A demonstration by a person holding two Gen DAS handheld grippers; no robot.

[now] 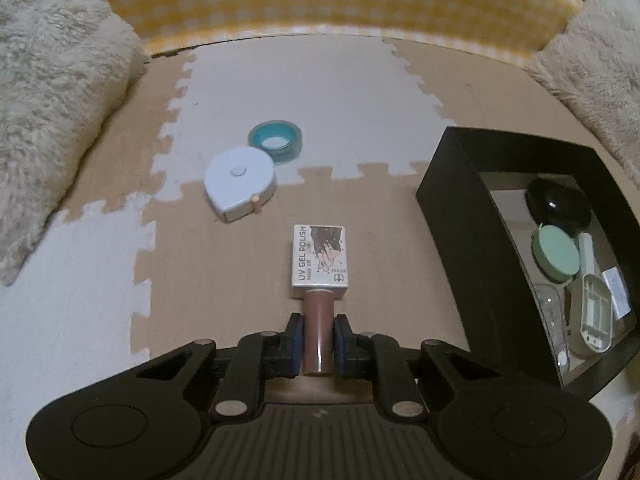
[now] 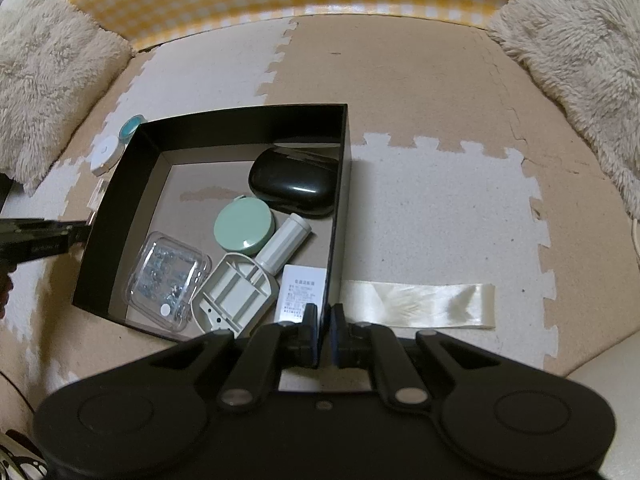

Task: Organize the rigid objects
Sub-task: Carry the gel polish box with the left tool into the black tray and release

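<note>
one white-boxed gel polish bottle (image 1: pixel 319 258), brown cap pinched in left tongs (image 1: pixel 318 344); right tongs (image 2: pixel 324 334) closed on the black box wall (image 2: pixel 334 216)

Pretty dim, warm indoor light in both views, everything has a yellowish-grey cast. Shadows are soft, no hard edges, and the black box (image 2: pixel 224 132) throws only a faint one on the foam mat (image 2: pixel 440 208). There's a small white glare spot on the glossy black case (image 2: pixel 294 190) and a sheen on the ribbon (image 2: pixel 416 304). Heavy fisheye bending at the edges, corners go black. The fluffy cushions (image 1: pixel 52 92) look smeared and soft, the centre is fairly sharp, with some grain.
</note>
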